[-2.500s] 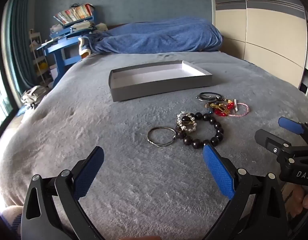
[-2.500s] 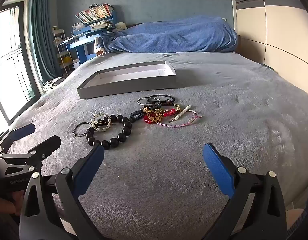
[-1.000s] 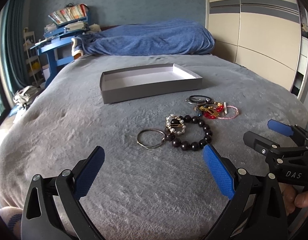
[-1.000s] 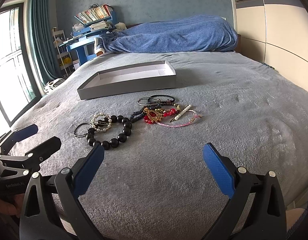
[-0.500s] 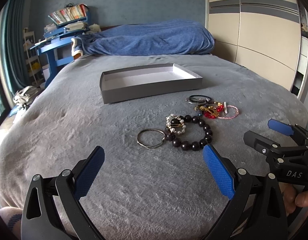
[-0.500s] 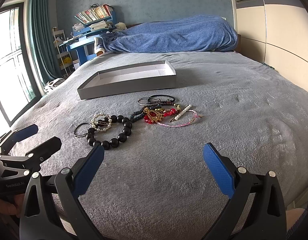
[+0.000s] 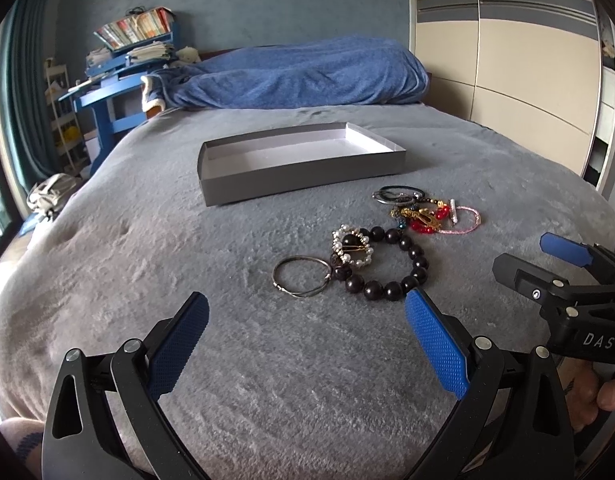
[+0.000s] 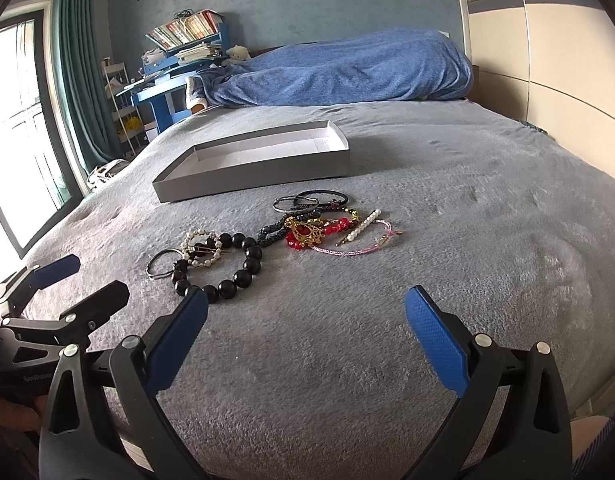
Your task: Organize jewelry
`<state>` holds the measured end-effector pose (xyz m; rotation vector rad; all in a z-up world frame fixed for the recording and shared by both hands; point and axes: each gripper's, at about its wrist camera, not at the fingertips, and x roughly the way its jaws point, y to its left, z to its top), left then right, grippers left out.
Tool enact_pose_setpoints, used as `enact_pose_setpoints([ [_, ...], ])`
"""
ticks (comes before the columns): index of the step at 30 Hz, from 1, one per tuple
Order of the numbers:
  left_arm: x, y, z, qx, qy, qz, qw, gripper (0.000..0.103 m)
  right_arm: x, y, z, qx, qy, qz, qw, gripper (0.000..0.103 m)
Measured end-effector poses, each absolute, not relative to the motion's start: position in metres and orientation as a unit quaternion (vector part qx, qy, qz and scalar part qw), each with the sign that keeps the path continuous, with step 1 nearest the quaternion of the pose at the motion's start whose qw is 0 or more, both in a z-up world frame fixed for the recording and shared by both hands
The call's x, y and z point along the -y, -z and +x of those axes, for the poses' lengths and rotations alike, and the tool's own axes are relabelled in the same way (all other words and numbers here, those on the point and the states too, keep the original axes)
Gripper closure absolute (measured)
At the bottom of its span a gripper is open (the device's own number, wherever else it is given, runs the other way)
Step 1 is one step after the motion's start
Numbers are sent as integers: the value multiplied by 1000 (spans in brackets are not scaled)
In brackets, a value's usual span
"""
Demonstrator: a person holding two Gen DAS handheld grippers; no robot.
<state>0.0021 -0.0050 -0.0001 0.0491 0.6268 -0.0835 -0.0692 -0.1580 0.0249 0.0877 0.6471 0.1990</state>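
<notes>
An empty grey tray (image 7: 307, 174) (image 8: 243, 182) lies on the grey bed blanket. In front of it sits a cluster of jewelry: a thin metal bangle (image 7: 302, 270) (image 8: 160, 263), a black bead bracelet (image 7: 391, 272) (image 8: 237, 268), a pearl ring clip (image 7: 352, 246) (image 8: 201, 248), dark hair rings (image 7: 398, 195) (image 8: 311, 200), and a red, gold and pink tangle (image 7: 431, 216) (image 8: 327, 232). My left gripper (image 7: 307, 316) is open, short of the bangle. My right gripper (image 8: 307, 316) (image 7: 541, 256) is open too, nearer than the beads, empty.
A rolled blue duvet (image 7: 299, 76) lies across the head of the bed. A blue desk with books (image 8: 175, 68) stands at the far left by the curtain and window. Wardrobe doors (image 7: 507, 60) line the right side. A hand (image 7: 603, 392) holds the right gripper.
The left view has shifted slightly since 2.5 s ago, so the tray and jewelry sit a little further left. Over the last second almost nothing moves. Both grippers stay open.
</notes>
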Motion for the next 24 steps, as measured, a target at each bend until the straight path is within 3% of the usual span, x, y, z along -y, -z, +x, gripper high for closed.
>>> enact_pose_setpoints([
  [14,0,2,22,-315,37,15,948,5,158,-23,-63,-325,-99,54,939,5],
  [24,22,0,41,-298,65,77,949,5,161,-22,-57,-337,-97,75,934,5],
])
